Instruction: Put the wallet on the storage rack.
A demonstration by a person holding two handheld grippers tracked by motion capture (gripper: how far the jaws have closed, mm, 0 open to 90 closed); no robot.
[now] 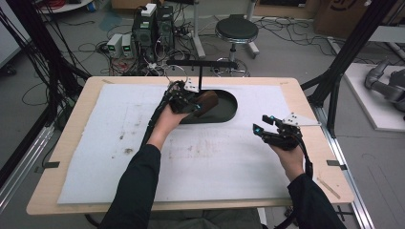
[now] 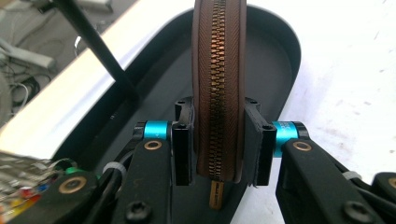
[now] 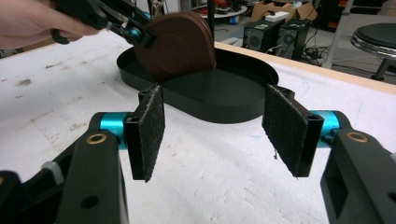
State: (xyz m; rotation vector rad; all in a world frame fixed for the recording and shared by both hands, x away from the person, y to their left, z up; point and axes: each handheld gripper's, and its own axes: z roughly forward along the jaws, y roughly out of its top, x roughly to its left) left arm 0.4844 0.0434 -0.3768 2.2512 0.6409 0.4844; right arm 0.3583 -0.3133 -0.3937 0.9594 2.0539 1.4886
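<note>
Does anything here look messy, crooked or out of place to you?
Only small things. The white foam mat carries brown stains left of centre. The brown zippered leather pouch stands on edge, clamped in the left gripper over the black oval tray, not lying flat. Nothing looks spilled or broken.

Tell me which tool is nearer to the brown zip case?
Left. The left tool is clamped on the brown zip case, holding it over the black tray. The right tool is open, apart from it on the white mat.
</note>
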